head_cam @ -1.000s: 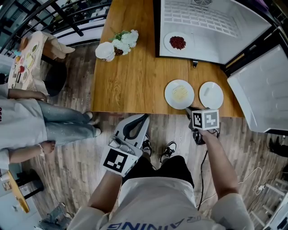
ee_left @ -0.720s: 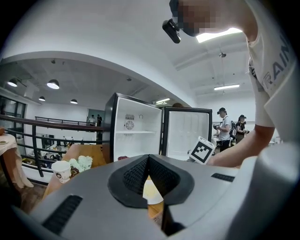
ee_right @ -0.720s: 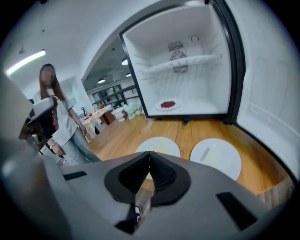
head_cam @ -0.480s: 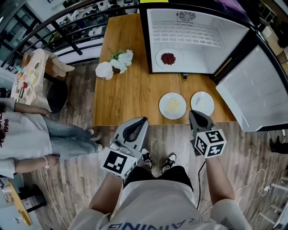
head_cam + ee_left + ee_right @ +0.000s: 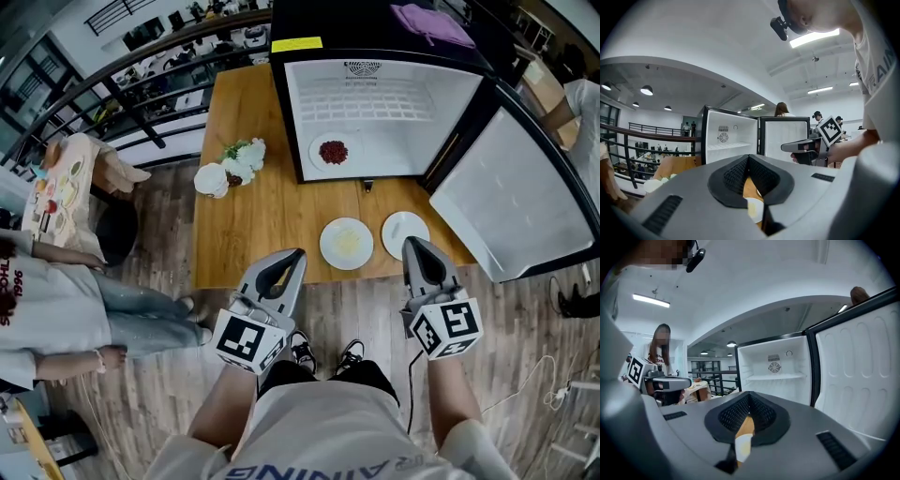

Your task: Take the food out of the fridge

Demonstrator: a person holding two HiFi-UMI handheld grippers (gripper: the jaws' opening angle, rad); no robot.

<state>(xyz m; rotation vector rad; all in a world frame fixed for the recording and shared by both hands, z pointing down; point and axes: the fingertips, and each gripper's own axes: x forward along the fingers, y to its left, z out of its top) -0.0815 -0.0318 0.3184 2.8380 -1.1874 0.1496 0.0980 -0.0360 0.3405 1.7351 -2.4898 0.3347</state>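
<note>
**Item: fridge clear-out, mid-task.**

- **Left claw** (image 5: 294,258): jaws together, nothing held. Hangs over the floor, just short of the surface (image 5: 253,216).
- **Right claw** (image 5: 413,246): jaws together, nothing held. Tip is at the surface's near edge.
- **Red food** (image 5: 333,151): on a white plate, on the floor of the open fridge (image 5: 375,94), near the mouth.
- **Out on the surface:** pale-food plate (image 5: 327,246) and second plate (image 5: 405,234), both close to the near edge.
- **Step (judged):** btwn fetches. Red food is prob. the last item.
- **Next needs:** one claw opened, sent fwd into the fridge, then a grip on the plate rim.
- **Room:**
  - Bare wood btwn the plates and the fridge mouth.
  - Door (image 5: 511,202) swung wide at right.
  - Flowers (image 5: 234,161) well left, out of the way.
</note>
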